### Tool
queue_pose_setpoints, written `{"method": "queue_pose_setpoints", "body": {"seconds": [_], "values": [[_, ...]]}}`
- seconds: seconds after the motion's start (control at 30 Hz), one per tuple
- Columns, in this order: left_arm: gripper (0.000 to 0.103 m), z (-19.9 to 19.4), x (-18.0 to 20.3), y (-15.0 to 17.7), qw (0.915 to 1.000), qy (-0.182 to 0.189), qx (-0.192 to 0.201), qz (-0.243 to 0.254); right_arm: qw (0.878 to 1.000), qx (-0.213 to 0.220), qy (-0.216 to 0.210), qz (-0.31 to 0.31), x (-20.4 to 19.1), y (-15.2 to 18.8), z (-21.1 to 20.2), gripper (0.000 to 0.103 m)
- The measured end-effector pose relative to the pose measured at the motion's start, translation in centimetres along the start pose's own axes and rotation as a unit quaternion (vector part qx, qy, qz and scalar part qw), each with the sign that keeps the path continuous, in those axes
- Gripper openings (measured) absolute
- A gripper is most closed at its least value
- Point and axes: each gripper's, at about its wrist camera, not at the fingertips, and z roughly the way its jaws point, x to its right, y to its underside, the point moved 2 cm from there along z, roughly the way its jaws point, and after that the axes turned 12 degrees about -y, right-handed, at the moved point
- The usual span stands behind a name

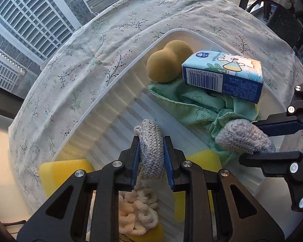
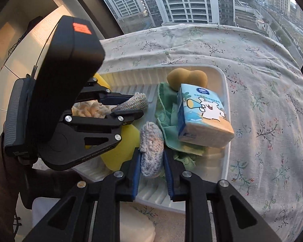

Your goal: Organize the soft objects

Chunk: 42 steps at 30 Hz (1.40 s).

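Note:
A white ribbed tray (image 1: 111, 109) (image 2: 224, 92) lies on a floral tablecloth. My left gripper (image 1: 151, 143) (image 2: 131, 105) is shut on a grey knitted piece (image 1: 151, 151) (image 2: 134, 101) held over the tray. My right gripper (image 2: 151, 153) (image 1: 270, 139) is shut on a second grey knitted piece (image 2: 152, 141) (image 1: 242, 137). In the tray lie a tan sponge (image 1: 167, 60) (image 2: 187, 78), a blue tissue pack (image 1: 224, 74) (image 2: 202, 117) on a green cloth (image 1: 192, 104) (image 2: 165, 111), a yellow sponge (image 1: 60, 171) (image 2: 119, 153) and a cream chenille piece (image 1: 139, 211) (image 2: 88, 110).
The floral tablecloth (image 1: 91, 60) (image 2: 262, 100) covers the table around the tray. A window with high-rise buildings is behind the table. A black chair (image 1: 282, 24) stands at the far right.

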Motion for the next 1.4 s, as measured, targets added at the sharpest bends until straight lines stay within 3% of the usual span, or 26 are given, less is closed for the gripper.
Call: {"method": "queue_pose_setpoints", "body": {"seconds": [0.17, 0.3, 0.43, 0.47, 0.53, 0.7, 0.73, 0.87, 1.0, 1.13, 1.23, 1.4], "values": [[0.028, -0.2, -0.5, 0.2, 0.9997, -0.02, -0.002, -0.015, 1.0, -0.004, 0.007, -0.011, -0.4, -0.1, 0.3, 0.026], [0.028, -0.7, 0.0, 0.7, 0.9983, -0.057, 0.009, -0.01, 0.999, -0.004, 0.004, -0.031, -1.9, -0.1, 0.5, 0.046], [0.028, -3.1, -0.9, 1.0, 0.9922, -0.114, 0.046, -0.017, 0.999, 0.024, -0.028, -0.02, -2.4, 0.0, -1.5, 0.053], [0.028, -3.7, -1.3, 1.2, 0.9899, -0.128, 0.054, -0.026, 0.999, 0.037, -0.034, -0.012, -2.4, -0.1, -2.3, 0.059], [0.028, -5.0, -2.6, 1.5, 0.9851, -0.149, 0.064, -0.058, 0.997, 0.068, -0.034, -0.002, -2.3, 0.0, -4.0, 0.059], [0.028, -9.2, -6.7, 4.2, 0.9719, -0.128, 0.105, -0.167, 0.991, 0.131, 0.014, 0.036, -0.7, 1.2, -8.2, 0.061], [0.029, -9.9, -7.5, 4.9, 0.968, -0.124, 0.112, -0.188, 0.989, 0.136, 0.025, 0.046, -0.2, 1.5, -8.8, 0.061], [0.058, -12.2, -9.6, 8.8, 0.9505, -0.135, 0.123, -0.251, 0.985, 0.142, 0.04, 0.088, 2.1, 4.0, -10.3, 0.062], [0.058, -12.4, -11.7, 13.7, 0.9315, -0.151, 0.12, -0.309, 0.98, 0.144, 0.052, 0.127, 4.6, 7.2, -11.4, 0.062], [0.058, -12.1, -12.3, 19.4, 0.9194, -0.135, 0.108, -0.353, 0.976, 0.136, 0.062, 0.159, 5.9, 10.6, -11.7, 0.062], [0.059, -11.3, -12.1, 23.7, 0.9046, -0.143, 0.085, -0.393, 0.974, 0.13, 0.081, 0.168, 6.4, 13.2, -11.8, 0.064], [0.059, -9.3, -10.2, 29.6, 0.897, -0.151, 0.053, -0.412, 0.975, 0.12, 0.083, 0.167, 5.4, 17.3, -11.6, 0.068]]}}
